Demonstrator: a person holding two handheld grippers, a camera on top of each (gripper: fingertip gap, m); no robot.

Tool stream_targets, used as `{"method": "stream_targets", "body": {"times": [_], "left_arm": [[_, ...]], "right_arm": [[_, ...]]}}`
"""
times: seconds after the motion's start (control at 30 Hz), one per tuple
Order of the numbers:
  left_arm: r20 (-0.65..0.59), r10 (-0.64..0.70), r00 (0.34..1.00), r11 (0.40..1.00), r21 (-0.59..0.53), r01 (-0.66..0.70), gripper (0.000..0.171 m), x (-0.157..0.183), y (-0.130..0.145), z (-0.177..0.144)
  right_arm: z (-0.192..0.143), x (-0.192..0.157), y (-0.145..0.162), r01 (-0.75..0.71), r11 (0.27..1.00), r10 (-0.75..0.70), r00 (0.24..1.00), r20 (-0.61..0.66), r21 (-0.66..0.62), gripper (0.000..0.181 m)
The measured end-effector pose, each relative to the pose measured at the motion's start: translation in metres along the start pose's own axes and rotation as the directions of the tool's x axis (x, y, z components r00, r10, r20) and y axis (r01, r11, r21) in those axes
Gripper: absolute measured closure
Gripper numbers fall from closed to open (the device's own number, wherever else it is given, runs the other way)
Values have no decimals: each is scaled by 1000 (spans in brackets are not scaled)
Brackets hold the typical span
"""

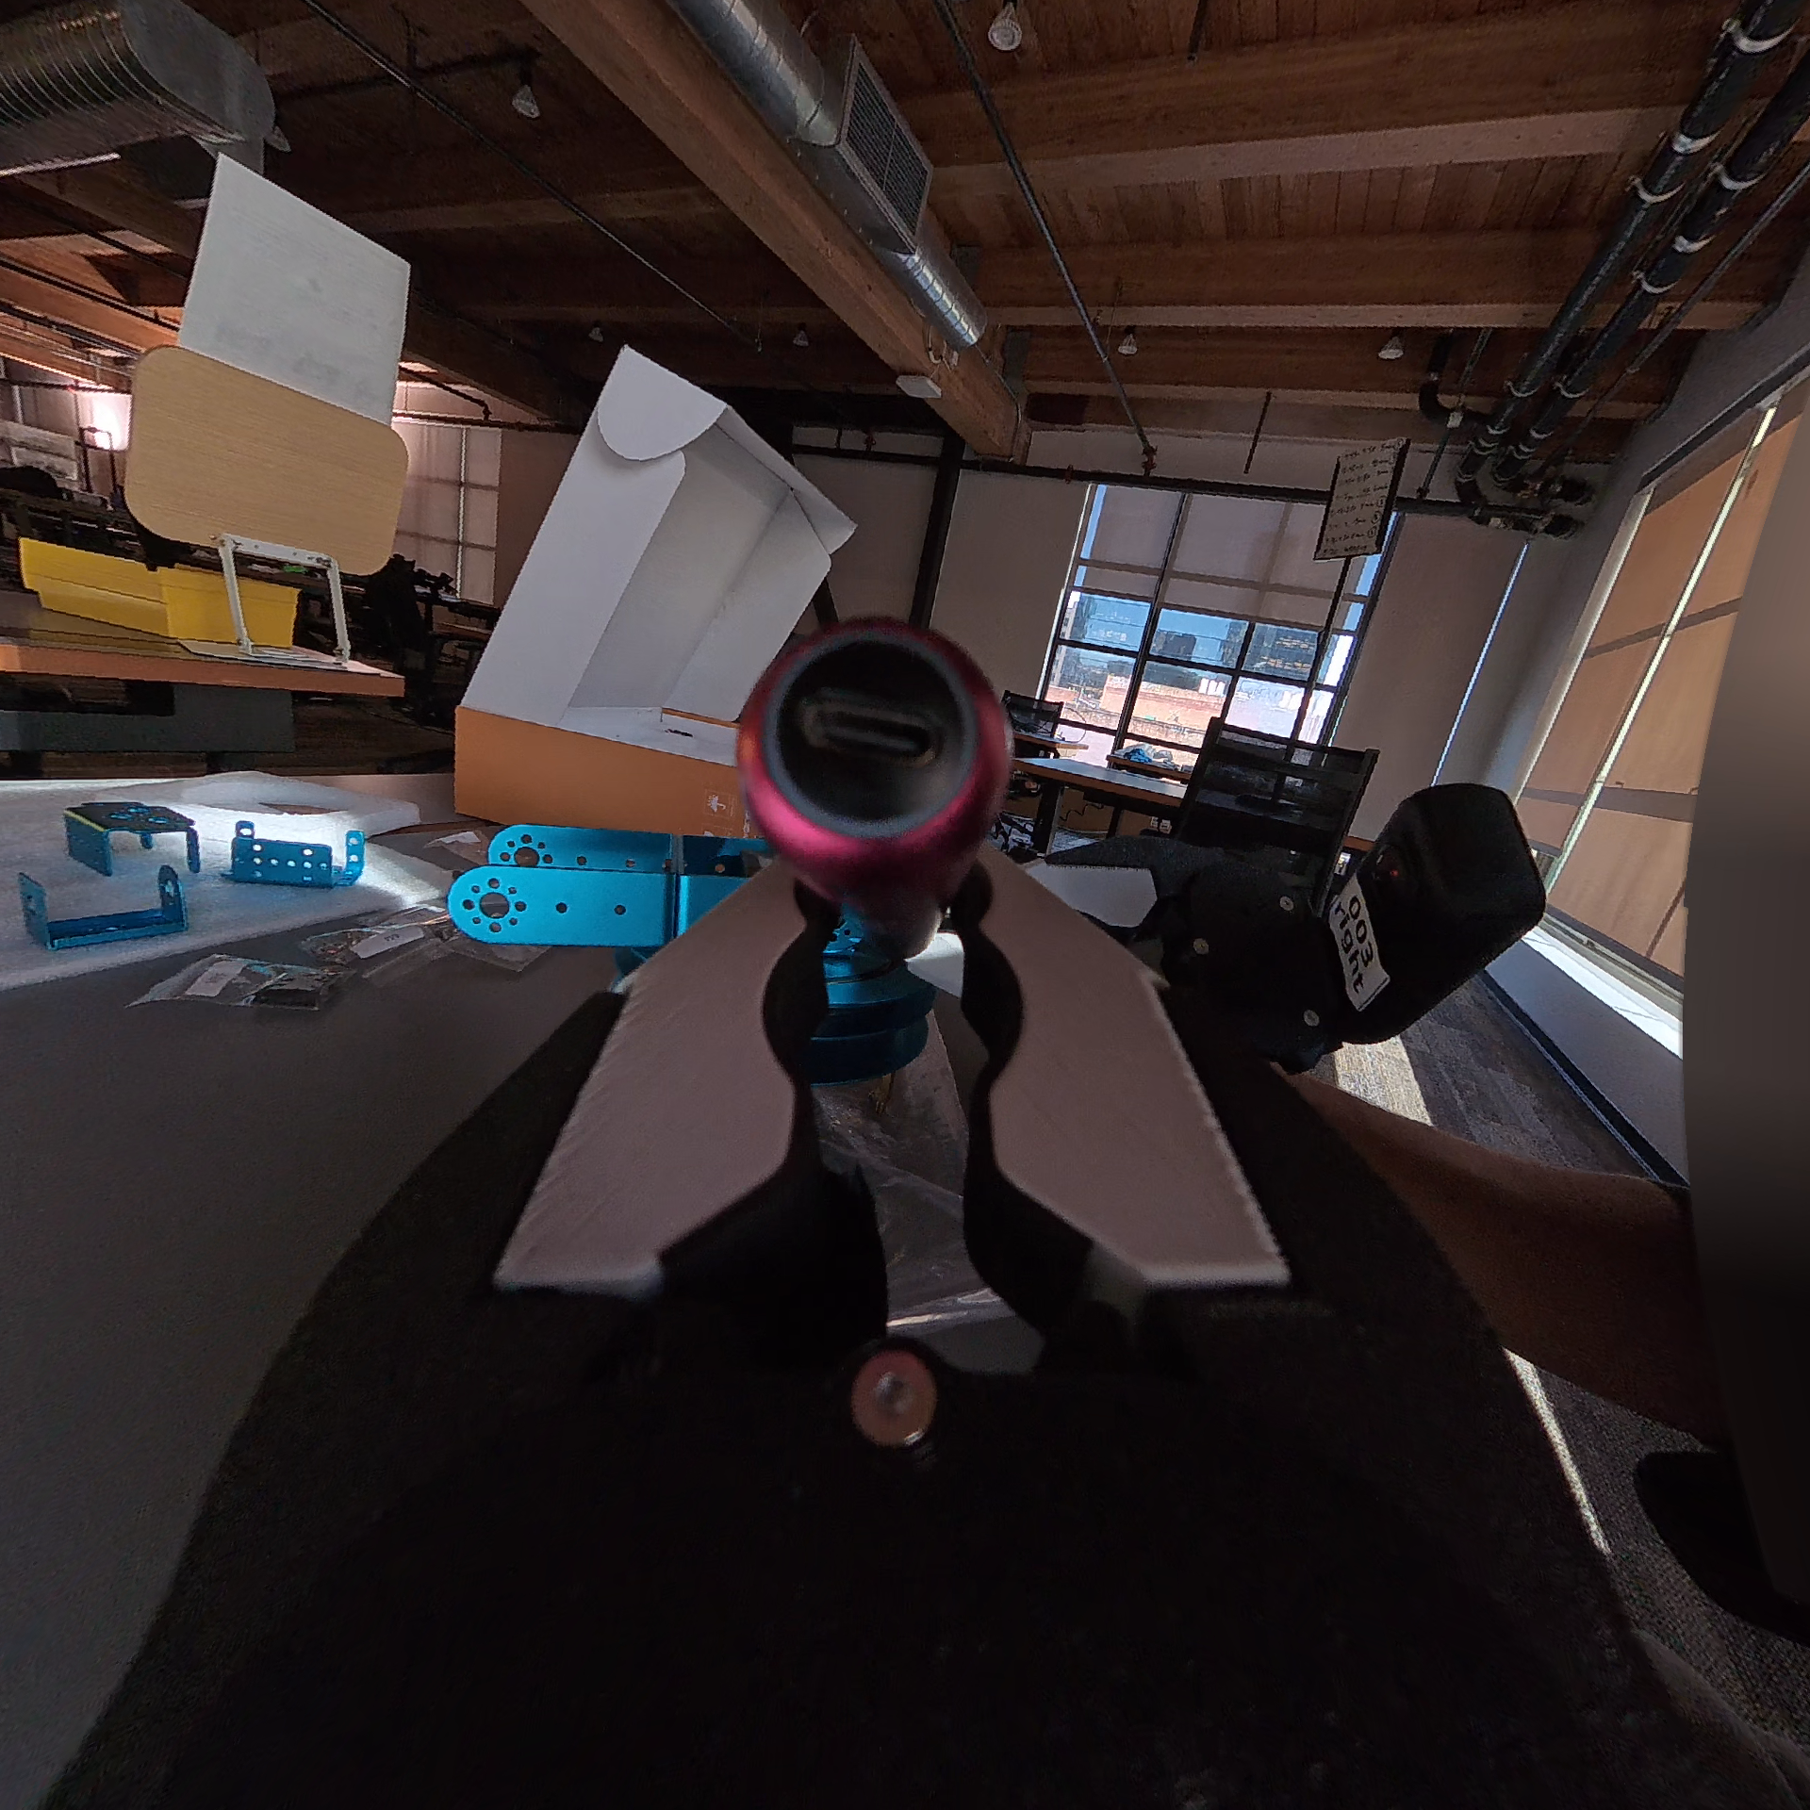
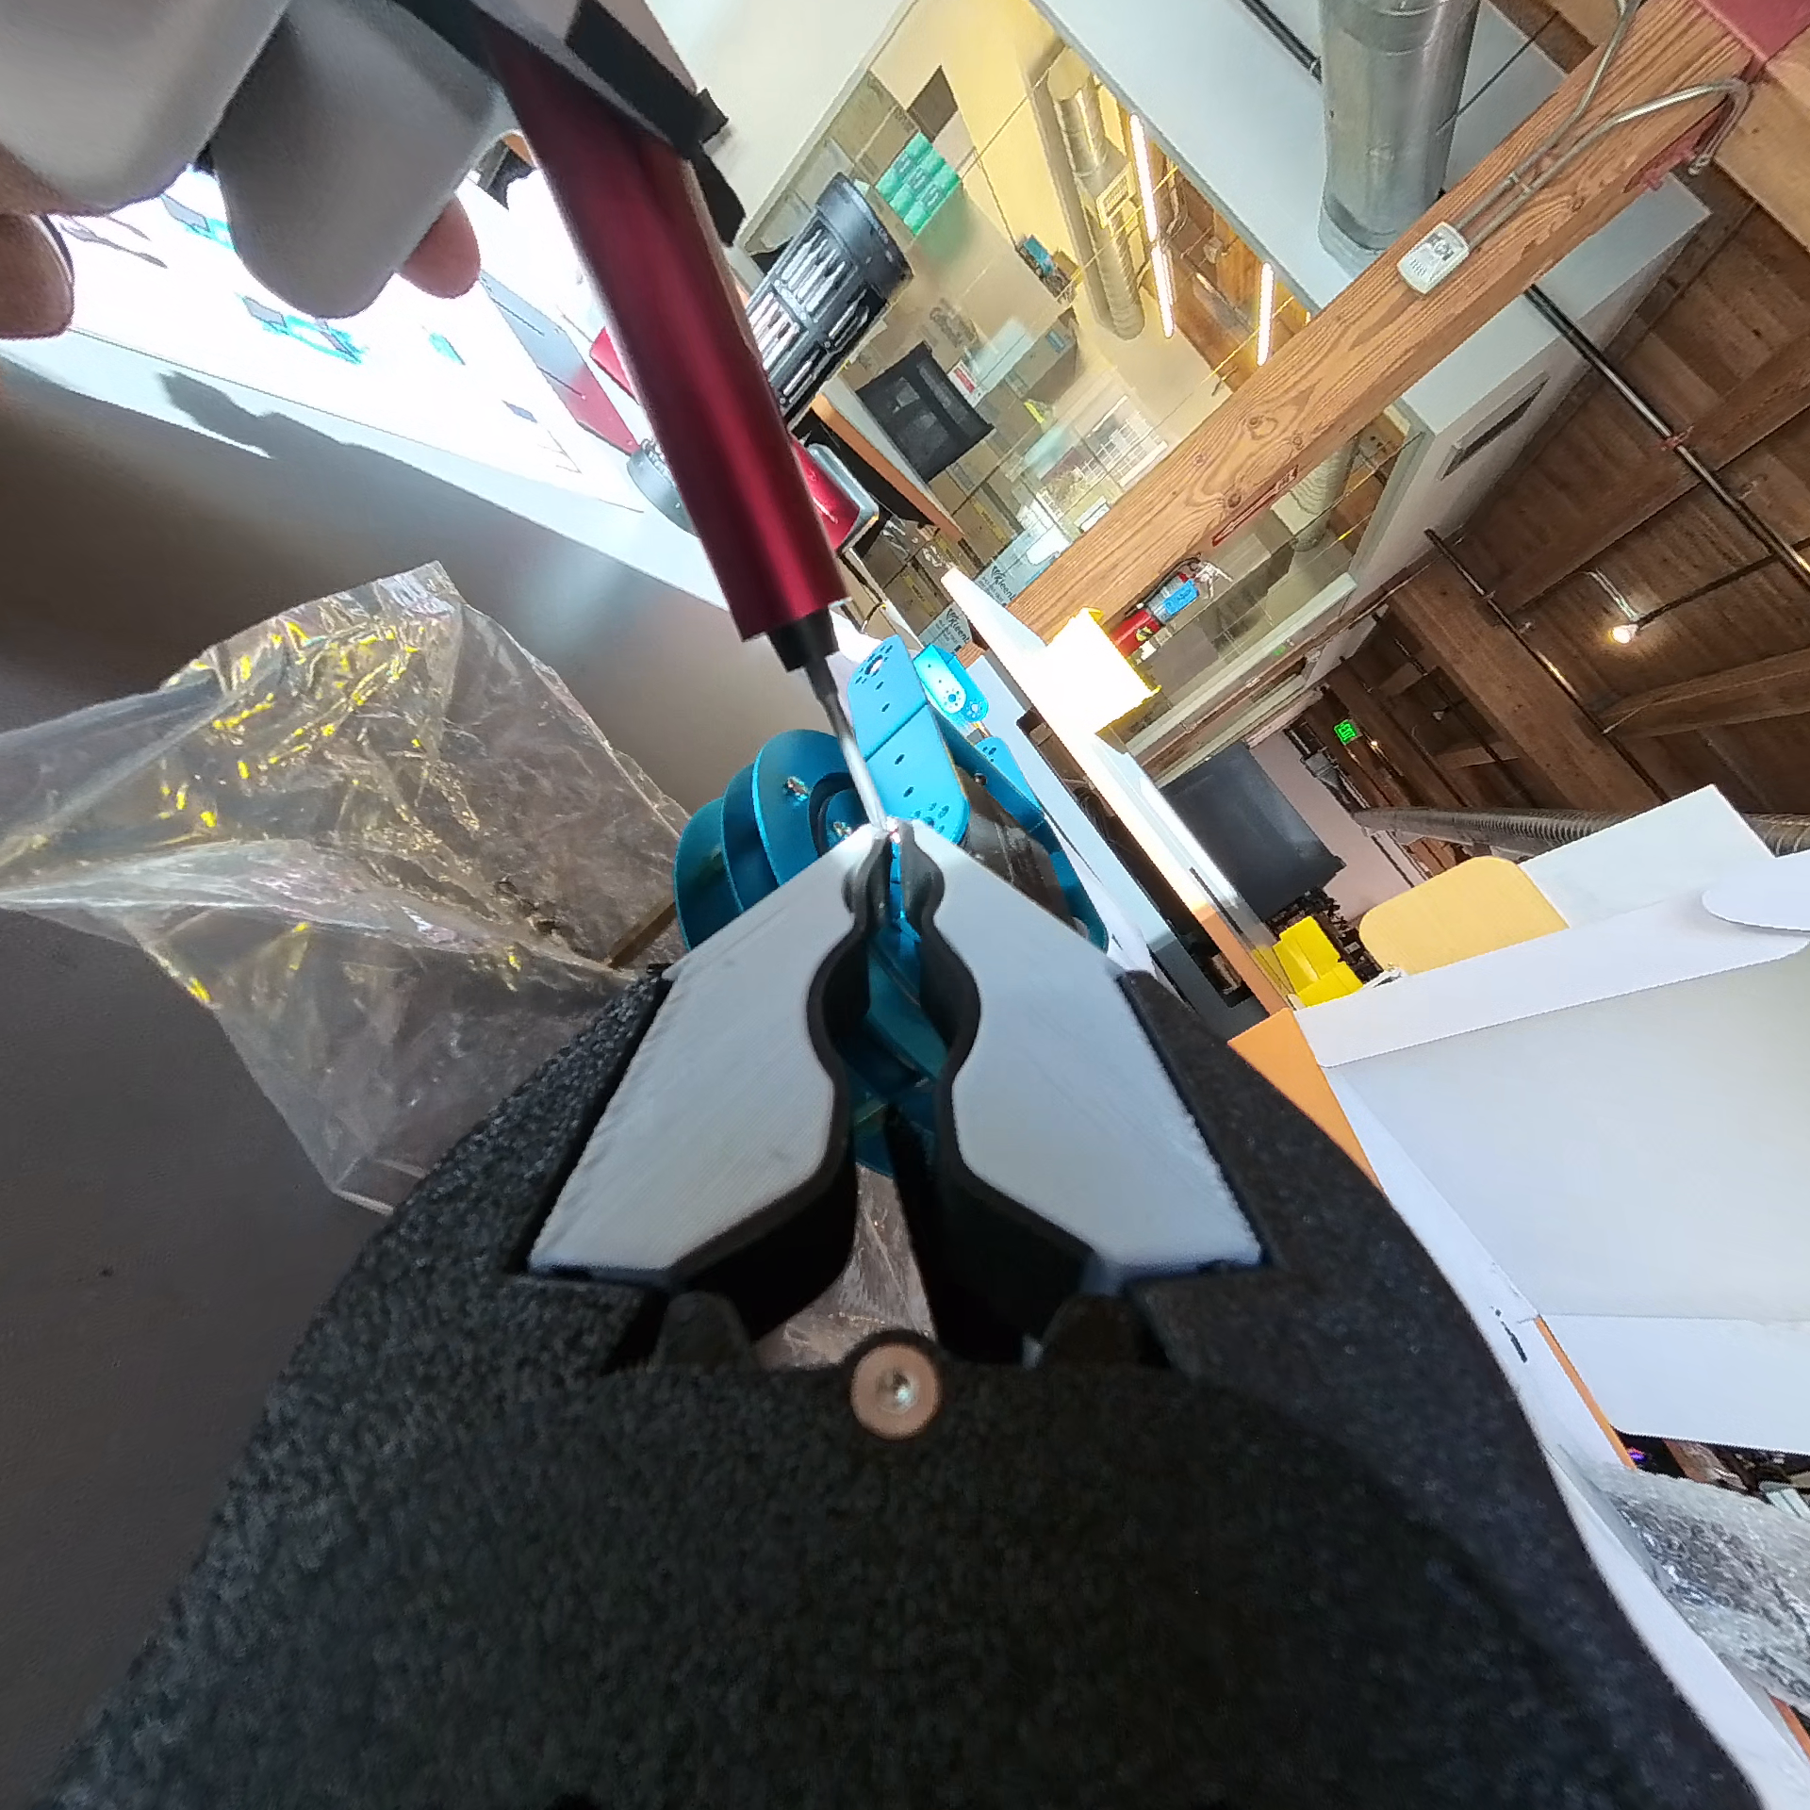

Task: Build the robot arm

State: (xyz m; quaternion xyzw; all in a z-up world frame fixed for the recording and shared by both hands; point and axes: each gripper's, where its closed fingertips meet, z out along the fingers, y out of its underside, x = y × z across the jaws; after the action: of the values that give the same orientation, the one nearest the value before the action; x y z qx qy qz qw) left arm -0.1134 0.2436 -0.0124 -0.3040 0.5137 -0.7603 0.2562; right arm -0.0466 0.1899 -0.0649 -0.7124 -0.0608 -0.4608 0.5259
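Left claw (image 1: 879, 886) pinches red screwdriver (image 1: 872, 754), its bit tip at the blue metal assembly (image 2: 881, 774) that the right claw (image 2: 889, 864) is clamped on, over grey desk (image 1: 245, 1126).

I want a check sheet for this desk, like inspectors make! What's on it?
Surface: grey table, with white foam sheet at its far left.
Job's things: red screwdriver, its bit tip meeting the blue metal assembly; loose blue brackets on the foam.
Clutter: crumpled clear plastic bag, small parts bags, open white-and-orange box.
Grippers: left gripper jaws shut on the screwdriver; right gripper jaws shut on a thin blue part of the assembly.
Cables: nothing seen.
Surroundings: wooden ceiling beams, ducts, windows, office chair.
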Motion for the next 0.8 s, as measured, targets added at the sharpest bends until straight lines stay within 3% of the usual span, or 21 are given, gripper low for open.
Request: {"method": "stream_targets", "body": {"times": [0.7,0.8], "left_arm": [[12,36,999,999,7,-36,152,1,-1,0],[27,103,994,995,-11,-103,152,5,1,1]], "right_arm": [[1,-4,1,5,1000,-5,1000,16,-5,181],[2,-2,3,1,1000,-1,1000,10,-15,181]]}}
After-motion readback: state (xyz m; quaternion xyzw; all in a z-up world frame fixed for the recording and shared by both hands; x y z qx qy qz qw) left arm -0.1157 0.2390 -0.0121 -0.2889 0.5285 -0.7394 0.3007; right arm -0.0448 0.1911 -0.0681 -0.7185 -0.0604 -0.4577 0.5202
